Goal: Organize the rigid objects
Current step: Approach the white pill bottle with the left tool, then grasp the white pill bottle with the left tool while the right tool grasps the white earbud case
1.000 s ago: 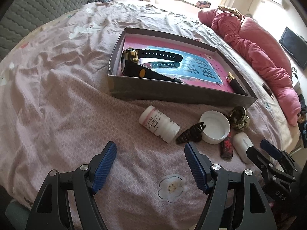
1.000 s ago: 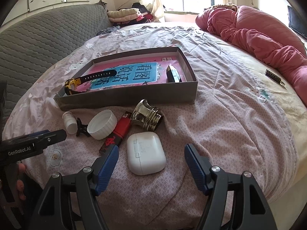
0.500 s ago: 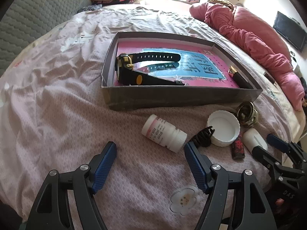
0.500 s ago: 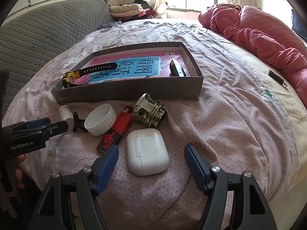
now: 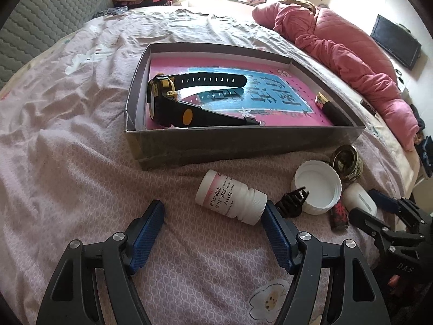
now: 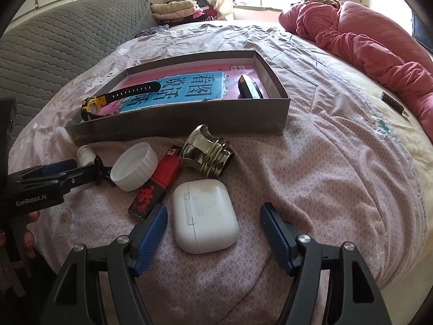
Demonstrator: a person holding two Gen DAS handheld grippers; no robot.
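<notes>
We see the box (image 5: 243, 140) on the bed (image 5: 67, 162), holding a watch (image 5: 173, 103) at its left end and a dark lipstick (image 5: 330, 108) at its right end, both on a pink book (image 5: 270, 92). In front of the box lie a pill bottle (image 5: 230, 197), hair clip (image 5: 292, 203), white cap (image 5: 318, 189), lighter (image 6: 157, 184), brass knob (image 6: 205, 154) and earbud case (image 6: 204, 214). Left hand-held gripper (image 5: 213, 224) is released, jaws wide apart, its right pad (image 5: 276, 233) just beside the bottle's cap end. Right hand-held gripper (image 6: 213, 227) is released too, jaws either side of the earbud case, not touching it. Pink quilt (image 6: 365, 40) lies well right of the box.
</notes>
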